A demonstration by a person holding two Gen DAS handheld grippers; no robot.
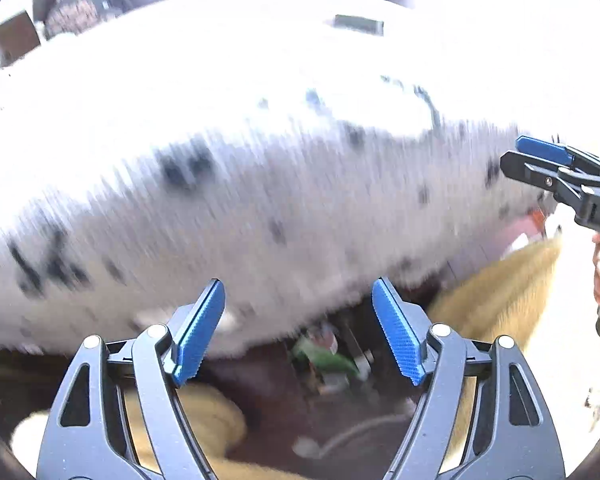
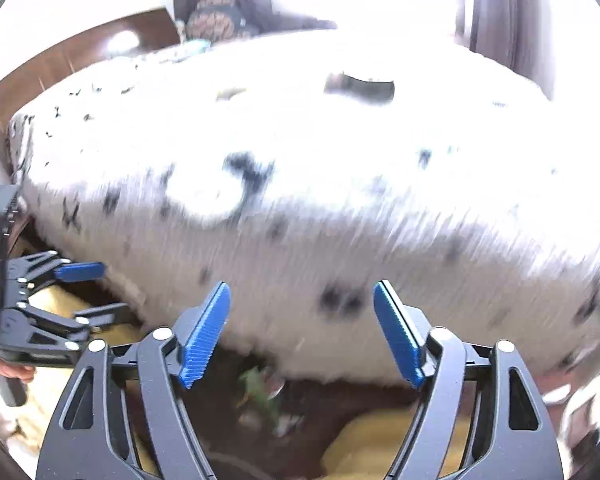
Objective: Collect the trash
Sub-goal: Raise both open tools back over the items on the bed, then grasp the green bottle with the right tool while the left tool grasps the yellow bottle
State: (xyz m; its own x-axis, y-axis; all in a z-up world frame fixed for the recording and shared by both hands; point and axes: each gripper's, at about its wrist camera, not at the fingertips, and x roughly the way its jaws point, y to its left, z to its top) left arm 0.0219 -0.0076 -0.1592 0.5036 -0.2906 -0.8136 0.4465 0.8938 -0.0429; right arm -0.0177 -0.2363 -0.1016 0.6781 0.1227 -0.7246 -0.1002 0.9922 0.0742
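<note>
**Now both grippers hang empty over the litter by the bed**

Well, the bed (image 1: 260, 140) with its white, black-speckled cover fills both views, and everything else sits against its near edge. Left gripper (image 1: 298, 328): jaws wide, nothing between the blue pads. Right gripper (image 2: 302, 332): same story, wide and empty. No trash is held by either.

The trash (image 1: 324, 354) lies on the dark floor just below the bed's near edge, a green crumpled wrapper with pale scraps around it; the right wrist view shows the same green heap (image 2: 260, 392). Yellow cloth (image 1: 496, 292) bunches up on either side of it, and a white cable (image 1: 356, 432) trails nearer the camera.

Risks from here, as I read it: both views are badly smeared, so a quick drop could land the pads on the yellow cloth or the cable instead of the wrapper. Two grippers heading for one small heap could also knock together.

Writing: only "DA" shows on the right gripper's body, cut off at the frame edge. Nothing on the wrapper is readable.
</note>
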